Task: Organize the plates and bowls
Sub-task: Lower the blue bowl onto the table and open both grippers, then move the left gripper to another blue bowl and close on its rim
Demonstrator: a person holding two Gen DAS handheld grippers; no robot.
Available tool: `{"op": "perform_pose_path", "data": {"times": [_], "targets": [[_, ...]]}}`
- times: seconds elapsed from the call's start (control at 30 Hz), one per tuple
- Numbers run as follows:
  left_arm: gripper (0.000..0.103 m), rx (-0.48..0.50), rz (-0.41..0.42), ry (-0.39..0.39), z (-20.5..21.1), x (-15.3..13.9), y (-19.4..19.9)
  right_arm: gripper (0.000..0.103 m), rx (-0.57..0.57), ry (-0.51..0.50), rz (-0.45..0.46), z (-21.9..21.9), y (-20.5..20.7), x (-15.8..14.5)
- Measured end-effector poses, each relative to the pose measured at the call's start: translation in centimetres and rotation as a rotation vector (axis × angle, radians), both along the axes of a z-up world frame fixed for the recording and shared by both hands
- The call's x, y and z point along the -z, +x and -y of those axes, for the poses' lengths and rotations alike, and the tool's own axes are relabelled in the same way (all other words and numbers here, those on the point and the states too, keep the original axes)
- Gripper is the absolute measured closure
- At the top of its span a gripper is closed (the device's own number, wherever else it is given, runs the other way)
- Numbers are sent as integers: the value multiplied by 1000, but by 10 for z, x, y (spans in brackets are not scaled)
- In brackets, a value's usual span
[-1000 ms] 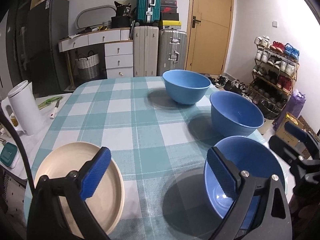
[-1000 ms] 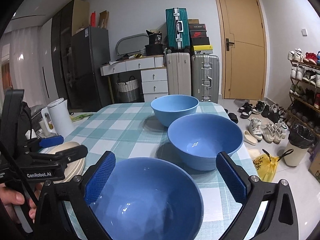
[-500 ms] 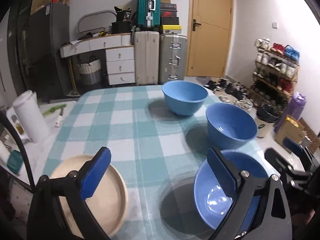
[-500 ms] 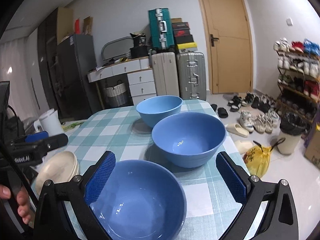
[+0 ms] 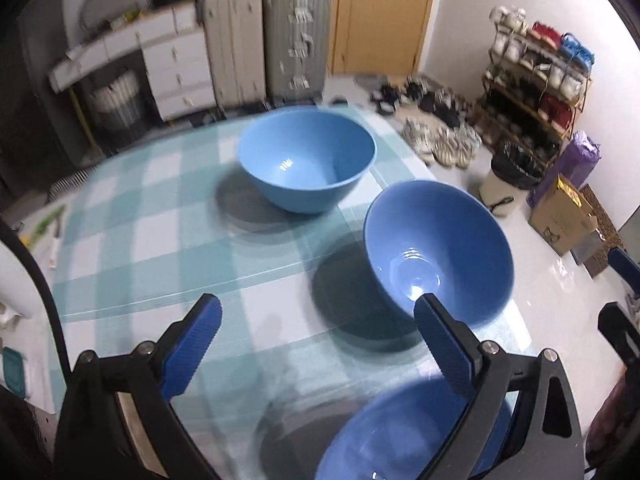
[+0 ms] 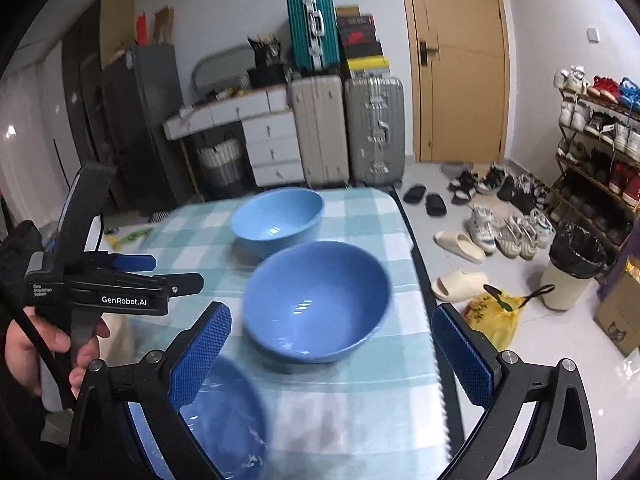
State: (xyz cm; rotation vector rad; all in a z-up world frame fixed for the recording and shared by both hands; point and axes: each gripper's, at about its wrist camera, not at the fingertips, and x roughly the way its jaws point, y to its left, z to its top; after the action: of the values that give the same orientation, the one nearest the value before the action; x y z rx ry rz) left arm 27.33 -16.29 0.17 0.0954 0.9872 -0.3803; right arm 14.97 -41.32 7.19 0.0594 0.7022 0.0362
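Holding both tools wide open and empty, I have three blue bowls lined up along the right side of the counter point(image 5: 132, 240), which is covered in a teal checked cloth. My left tool point(image 5: 316, 344) hangs above the cloth with its right finger over the rim of the nearest bowl point(image 5: 400, 440); whether it touches I cannot tell. My right tool point(image 6: 332, 352) frames the middle bowl point(image 6: 316, 300) between its spread fingers, gripping nothing. The far bowl point(image 6: 278, 220) sits beyond it, near the counter's back edge.

My worry is the right-hand edge of the counter. The middle bowl stands close to it, and past that edge is only floor, with slippers point(image 6: 460, 244) and a yellow bag point(image 6: 494, 312) below. If I pinch a bowl by one thin wall, the smooth, glossy rim could slip from the pads, or the bowl could tip and slide off that side. A clumsy nudge with an open finger could do the same. Stacking one bowl into another too hard could also shove the lower one along the cloth.

For room, the left half of the counter is bare cloth, so I judge it safer to pull bowls inward, toward the middle. My two tools are close together near the front, so they could knock each other if both reach for the same bowl.
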Motion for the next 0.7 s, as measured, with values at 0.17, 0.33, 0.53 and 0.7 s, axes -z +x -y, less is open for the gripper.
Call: {"op": "perform_pose_path", "data": {"times": [0.17, 0.33, 0.53, 0.7], "targets": [[6, 34, -137, 39, 28, 25, 37, 1, 69, 38, -110, 46, 63, 18], [7, 28, -200, 54, 43, 40, 56, 1, 95, 113, -232, 76, 115, 38], [36, 35, -303, -6, 55, 55, 66, 1, 53, 111, -331, 73, 145, 66], [64, 45, -337, -17, 61, 62, 65, 10, 46, 118, -385, 71, 154, 89]]}}
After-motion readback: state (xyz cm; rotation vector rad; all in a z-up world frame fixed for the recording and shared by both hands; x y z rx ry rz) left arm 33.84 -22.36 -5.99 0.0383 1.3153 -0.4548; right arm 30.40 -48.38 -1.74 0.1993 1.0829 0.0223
